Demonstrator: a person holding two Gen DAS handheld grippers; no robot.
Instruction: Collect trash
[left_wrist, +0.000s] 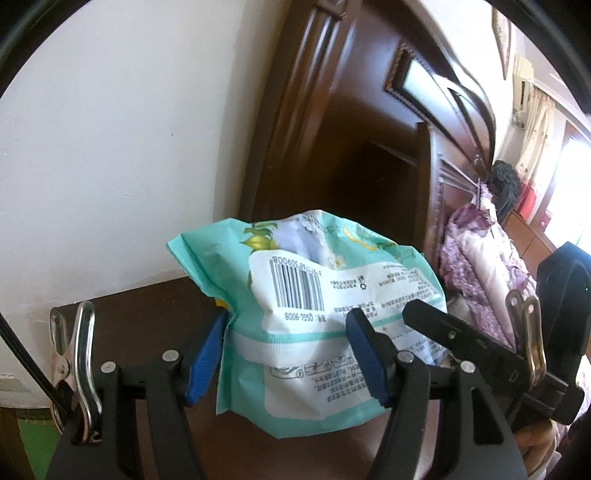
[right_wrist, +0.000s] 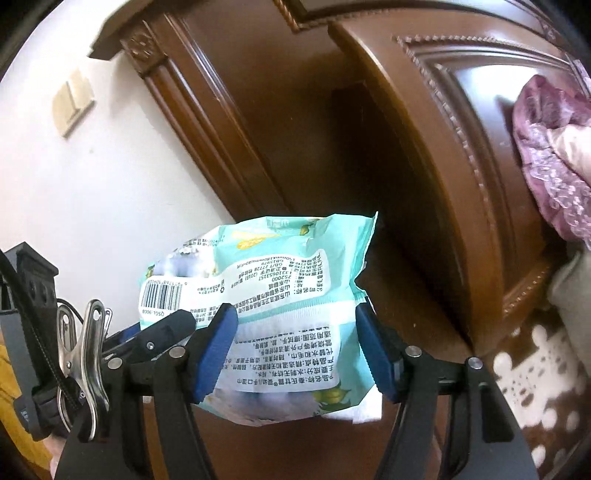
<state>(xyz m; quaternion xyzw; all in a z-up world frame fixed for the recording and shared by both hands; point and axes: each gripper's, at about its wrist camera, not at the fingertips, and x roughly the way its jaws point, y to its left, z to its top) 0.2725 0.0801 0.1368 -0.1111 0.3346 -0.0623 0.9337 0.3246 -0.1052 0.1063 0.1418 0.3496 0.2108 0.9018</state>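
1. While both grippers hold it, the teal wipes packet (left_wrist: 314, 306) sits between each pair of jaws, its long axis running crosswise from one gripper to the other, roughly level.

2. In the left wrist view, the left gripper (left_wrist: 290, 354) has its blue pads (left_wrist: 205, 360) pinching one end of the packet, barcode side up; the film creases where the pads bite. The jaws stand fairly wide because the packet is bulky, not because they are spread free.

3. Just beside it, on the right of that view, the black finger of the right gripper (left_wrist: 461, 336) reaches in onto the same packet.

4. In the right wrist view, the right gripper (right_wrist: 297, 345) pinches the packet's (right_wrist: 273, 295) other end, blue pads (right_wrist: 218, 347) pressed to each flank, printed text facing the camera.

5. Neither hand is nearer: both are already on the thing, so I judge the coming move turns on keeping the two ends level and moving together, since the packet spans the gap between them.

6. Beneath the packet lies a dark brown wooden surface (left_wrist: 147, 314); the packet appears lifted clear of it, though I cannot tell by how much.

7. Beyond, a carved wooden headboard (right_wrist: 461, 129) and a white wall (left_wrist: 110, 147) stand behind; purple bedding (left_wrist: 476, 266) lies off to the right. No bin shows in either view.
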